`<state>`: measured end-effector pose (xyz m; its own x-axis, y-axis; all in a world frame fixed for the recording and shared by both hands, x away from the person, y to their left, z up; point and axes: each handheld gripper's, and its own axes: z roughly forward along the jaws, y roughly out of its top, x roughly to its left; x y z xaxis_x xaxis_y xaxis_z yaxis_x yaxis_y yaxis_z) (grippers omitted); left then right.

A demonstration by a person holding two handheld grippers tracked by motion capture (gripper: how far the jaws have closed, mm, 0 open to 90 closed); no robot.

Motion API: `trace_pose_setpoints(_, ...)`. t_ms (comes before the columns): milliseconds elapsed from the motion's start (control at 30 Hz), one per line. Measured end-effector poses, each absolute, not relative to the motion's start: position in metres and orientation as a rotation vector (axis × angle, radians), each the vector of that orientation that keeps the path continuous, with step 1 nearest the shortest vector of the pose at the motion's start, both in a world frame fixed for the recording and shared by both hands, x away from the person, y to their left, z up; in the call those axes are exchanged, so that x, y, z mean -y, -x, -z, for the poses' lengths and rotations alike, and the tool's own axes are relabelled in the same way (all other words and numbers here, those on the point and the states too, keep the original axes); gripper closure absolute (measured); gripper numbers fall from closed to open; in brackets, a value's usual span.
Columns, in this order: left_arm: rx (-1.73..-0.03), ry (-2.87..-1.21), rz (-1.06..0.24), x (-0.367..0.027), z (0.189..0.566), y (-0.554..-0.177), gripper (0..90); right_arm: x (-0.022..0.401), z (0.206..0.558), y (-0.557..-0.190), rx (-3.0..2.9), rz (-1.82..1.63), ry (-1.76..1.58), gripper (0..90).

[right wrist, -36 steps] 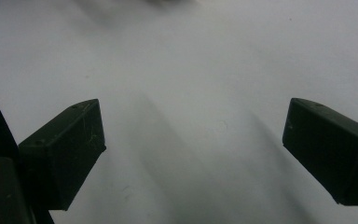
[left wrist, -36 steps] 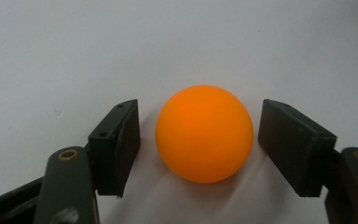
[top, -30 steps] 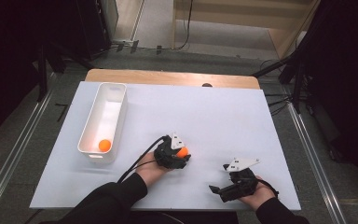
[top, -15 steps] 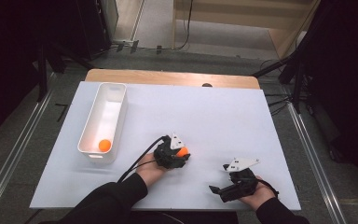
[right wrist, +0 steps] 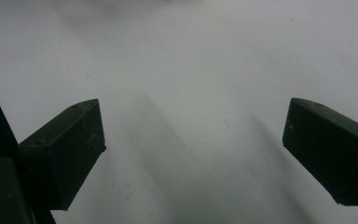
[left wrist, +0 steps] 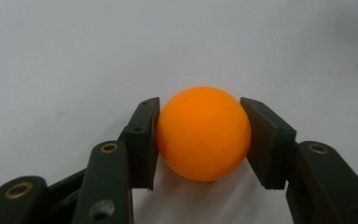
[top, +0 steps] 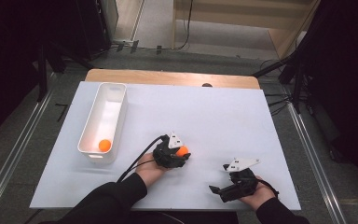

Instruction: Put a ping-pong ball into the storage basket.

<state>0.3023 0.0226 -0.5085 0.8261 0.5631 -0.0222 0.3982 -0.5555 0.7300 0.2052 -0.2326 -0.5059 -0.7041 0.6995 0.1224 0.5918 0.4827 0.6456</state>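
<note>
Left gripper (left wrist: 200, 135) pinches an orange ball (left wrist: 204, 133) between its pads; next, lift toward the white bin (top: 103, 122).

White table top (top: 242, 116) with a wooden strip (top: 168, 77) along its far edge, grey floor (top: 23, 154) around, metal rails (top: 307, 144) beside both side edges, pale wooden furniture (top: 270, 18) beyond, dark surroundings.

We see a white surface (top: 242, 112) with a wooden edge (top: 168, 77) along its far side. On it, at the left, stands a long white bin (top: 103, 121), and near the front middle an orange ball (top: 182, 151) rests on the white top
</note>
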Motion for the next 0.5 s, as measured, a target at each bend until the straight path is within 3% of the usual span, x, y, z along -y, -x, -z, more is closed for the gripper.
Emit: trace_pose_setpoints(500,-0.695,-2.200,-0.249,-0.0269,0.4992,-0.3017,50.2,0.2326,0.5060,-0.2053,-2.566,-1.024,-1.127,4.3)
